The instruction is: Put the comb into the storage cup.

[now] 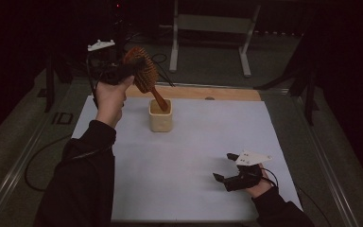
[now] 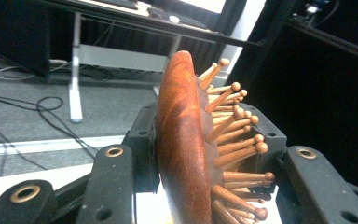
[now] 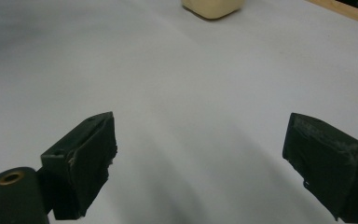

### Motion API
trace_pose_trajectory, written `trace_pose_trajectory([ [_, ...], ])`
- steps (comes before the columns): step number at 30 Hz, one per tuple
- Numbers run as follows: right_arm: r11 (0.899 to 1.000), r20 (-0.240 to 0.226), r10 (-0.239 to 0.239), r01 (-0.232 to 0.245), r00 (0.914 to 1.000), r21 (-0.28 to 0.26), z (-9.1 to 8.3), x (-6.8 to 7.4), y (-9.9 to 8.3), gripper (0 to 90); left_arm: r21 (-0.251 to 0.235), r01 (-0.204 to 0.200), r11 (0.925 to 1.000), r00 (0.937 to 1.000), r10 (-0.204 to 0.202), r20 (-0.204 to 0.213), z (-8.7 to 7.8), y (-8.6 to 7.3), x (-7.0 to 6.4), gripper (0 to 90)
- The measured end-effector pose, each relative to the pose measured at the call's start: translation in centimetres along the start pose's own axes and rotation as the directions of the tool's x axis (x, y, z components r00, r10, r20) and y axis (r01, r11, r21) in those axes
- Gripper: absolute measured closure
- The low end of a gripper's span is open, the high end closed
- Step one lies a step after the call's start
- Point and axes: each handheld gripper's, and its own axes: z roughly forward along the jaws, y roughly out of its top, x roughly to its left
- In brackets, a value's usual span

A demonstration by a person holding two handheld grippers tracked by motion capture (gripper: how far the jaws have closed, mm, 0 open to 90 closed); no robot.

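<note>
Here, reddish wooden hairbrush [image 1: 142, 73], peg bristles, handle in cream cup [image 1: 160, 116]

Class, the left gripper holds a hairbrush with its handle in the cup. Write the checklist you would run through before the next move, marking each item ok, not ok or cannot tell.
1. Left gripper shut on the hairbrush head: ok; the jaws clamp both sides in the left gripper view.
2. Handle tip inside the cup: ok.
3. Handle touching the cup's bottom: cannot tell.
4. Cup upright on the white sheet: ok.
5. Right gripper open and well away from the cup: ok.
</note>
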Motion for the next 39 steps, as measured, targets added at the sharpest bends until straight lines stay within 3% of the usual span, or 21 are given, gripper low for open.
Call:
trace_pose_trajectory([
  [11, 1.000, -0.004, -0.001, 0.001, 1.0000, -0.004, -0.1, 0.0, 0.0, 9.7, 0.010, 0.025, 0.9996, 0.9987, -0.025, -0.044, 2.6, -1.6, 1.3, 55.5],
  [24, 1.000, 0.001, 0.004, -0.004, 1.0000, -0.011, -0.1, -0.1, -0.1, 9.7, 0.052, 0.062, 0.9967, 0.9974, -0.060, -0.042, 4.6, -4.0, 2.2, 55.5],
  [39, 1.000, -0.007, 0.006, -0.006, 1.0000, -0.009, -0.1, 0.0, -0.1, 9.6, 0.094, 0.069, 0.9933, 0.9969, -0.064, -0.046, 6.1, -6.0, 2.4, 55.4],
])
